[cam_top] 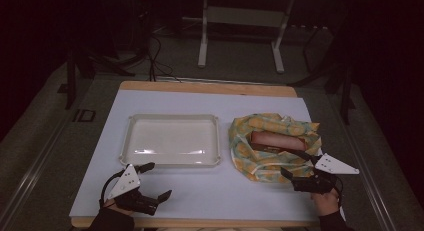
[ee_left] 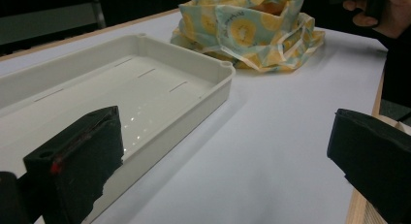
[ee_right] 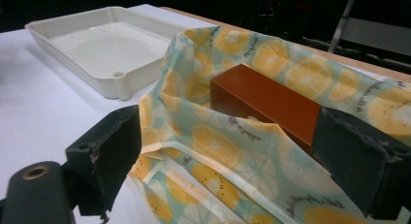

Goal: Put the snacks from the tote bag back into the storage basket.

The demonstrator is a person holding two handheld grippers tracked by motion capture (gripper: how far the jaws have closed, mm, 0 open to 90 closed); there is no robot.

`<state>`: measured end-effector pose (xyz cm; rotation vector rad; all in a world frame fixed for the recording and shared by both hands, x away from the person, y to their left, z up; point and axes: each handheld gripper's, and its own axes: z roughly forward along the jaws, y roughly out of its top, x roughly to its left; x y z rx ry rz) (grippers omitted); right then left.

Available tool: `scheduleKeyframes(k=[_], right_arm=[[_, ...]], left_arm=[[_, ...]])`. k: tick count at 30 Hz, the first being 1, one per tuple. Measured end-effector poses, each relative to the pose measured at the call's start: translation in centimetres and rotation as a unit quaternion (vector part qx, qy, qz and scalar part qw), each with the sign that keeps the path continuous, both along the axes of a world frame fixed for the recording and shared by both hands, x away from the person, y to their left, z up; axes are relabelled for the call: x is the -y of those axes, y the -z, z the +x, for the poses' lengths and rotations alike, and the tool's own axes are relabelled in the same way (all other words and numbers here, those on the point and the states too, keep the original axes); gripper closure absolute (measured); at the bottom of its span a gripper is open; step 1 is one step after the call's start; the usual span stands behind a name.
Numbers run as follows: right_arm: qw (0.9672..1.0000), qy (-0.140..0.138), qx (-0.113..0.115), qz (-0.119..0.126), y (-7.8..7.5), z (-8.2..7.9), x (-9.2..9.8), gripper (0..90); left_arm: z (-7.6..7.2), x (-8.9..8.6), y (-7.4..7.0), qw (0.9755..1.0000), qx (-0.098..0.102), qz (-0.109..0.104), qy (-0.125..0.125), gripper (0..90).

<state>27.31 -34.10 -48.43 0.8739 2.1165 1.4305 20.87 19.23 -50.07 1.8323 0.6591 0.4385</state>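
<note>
Your gear: two black handheld tools.
Each gripper (cam_top: 152,181) (cam_top: 293,166) carries a grey three-cornered plate with dots, a black cable; your sleeves are dark.

**Dim Room Behind a White-Topped Table**

A white sheet (cam_top: 200,191) covers a wooden table (cam_top: 210,87). Beyond it, grey carpet floor (cam_top: 240,56) carries a white metal frame stand (cam_top: 240,21) and loose black cables (cam_top: 155,56). The far room lies in darkness.

A dim lab or test room is suggested: a white-covered table (cam_top: 200,191) is set on grey carpet, with cables (cam_top: 157,61) and a metal stand (cam_top: 240,31) seen behind.
</note>
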Motion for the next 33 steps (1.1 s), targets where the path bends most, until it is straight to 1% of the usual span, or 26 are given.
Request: scheduleKeyframes(k=[1, 3, 4, 6, 7, 8, 9, 12, 13, 16, 17, 19, 21, 23, 25, 26, 27, 29, 31, 33], right_arm=[[1.0, -0.004, -0.007, -0.003, 0.0, 0.1, 0.0, 11.0], [0.9999, -0.009, -0.009, -0.005, 0.1, 0.1, 0.1, 11.0], [0.9998, -0.01, -0.016, -0.007, 0.1, 0.1, 0.1, 10.9], [0.9997, -0.014, -0.02, -0.011, 0.2, 0.2, 0.1, 10.9], [0.9989, -0.028, -0.035, -0.016, 0.3, 0.3, 0.1, 10.9], [0.9987, -0.026, -0.04, -0.02, 0.4, 0.2, -0.1, 10.9], [0.9985, -0.023, -0.044, -0.023, 0.3, 0.2, -0.2, 10.9], [0.9978, -0.041, -0.047, -0.024, 0.2, 0.1, -0.1, 10.9], [0.9977, -0.042, -0.045, -0.03, 0.2, 0.1, -0.1, 10.9], [0.9951, -0.061, -0.059, -0.05, 0.3, 0.3, -0.4, 10.9], [0.9944, -0.068, -0.062, -0.051, 0.4, 0.3, -0.5, 10.9], [0.9935, -0.079, -0.06, -0.055, 0.3, 0.2, -0.7, 10.9], [0.9923, -0.093, -0.06, -0.055, 0.2, 0.2, -0.8, 10.7], [0.9915, -0.102, -0.063, -0.051, -0.1, 0.2, -0.9, 10.7], [0.9916, -0.105, -0.06, -0.045, -0.3, 0.2, -0.9, 10.7], [0.991, -0.111, -0.06, -0.045, -0.4, 0.2, -0.9, 10.7], [0.9911, -0.109, -0.06, -0.047, -0.5, 0.2, -1.0, 10.7], [0.9898, -0.118, -0.062, -0.05, -0.6, 0.2, -1.2, 10.7], [0.9896, -0.118, -0.06, -0.055, -0.8, 0.2, -1.3, 10.7], [0.9891, -0.121, -0.054, -0.064, -1.1, 0.1, -1.5, 10.7]], left_arm=[[0.0, 0.0, 0.0, 1.0, 0.001, -0.001, 0.001, 0.0], [0.0, 0.0, 0.0, 1.0, 0.002, -0.002, 0.002, 0.0], [0.0, 0.0, 0.1, 1.0, 0.004, -0.003, 0.002, 0.0], [0.2, 0.1, 0.3, 1.0, 0.002, -0.004, 0.003, 0.0], [0.2, 0.1, 0.3, 1.0, 0.002, -0.004, 0.003, 0.0], [0.4, 0.2, 0.6, 1.0, -0.007, -0.001, 0.002, 0.0], [0.4, 0.1, 0.6, 1.0, -0.007, -0.002, 0.004, 0.0], [0.4, 0.1, 0.6, 0.9999, -0.006, -0.005, 0.007, 0.0], [0.4, 0.1, 0.6, 0.9999, -0.006, -0.008, 0.008, 0.0], [0.2, 0.0, 0.4, 0.9998, -0.005, -0.009, 0.015, 0.0], [0.2, 0.1, 0.4, 0.9998, -0.004, -0.008, 0.016, 0.0], [0.1, 0.2, 0.4, 0.9998, -0.005, -0.005, 0.021, 0.0], [0.1, 0.3, 0.4, 0.9997, -0.004, -0.001, 0.024, 0.0], [0.0, 0.3, 0.3, 0.9997, -0.003, 0.001, 0.024, 0.0], [0.0, 0.3, 0.3, 0.9997, -0.003, 0.001, 0.025, 0.0], [0.0, 0.3, 0.3, 0.9997, -0.002, 0.002, 0.024, 0.0], [0.0, 0.3, 0.3, 0.9997, -0.003, 0.003, 0.024, 0.0], [-0.1, 0.3, 0.3, 0.9997, -0.003, 0.003, 0.023, 0.0], [-0.1, 0.3, 0.3, 0.9997, -0.002, 0.002, 0.023, 0.0], [-0.1, 0.2, 0.3, 0.9997, -0.002, 0.003, 0.023, 0.0]])
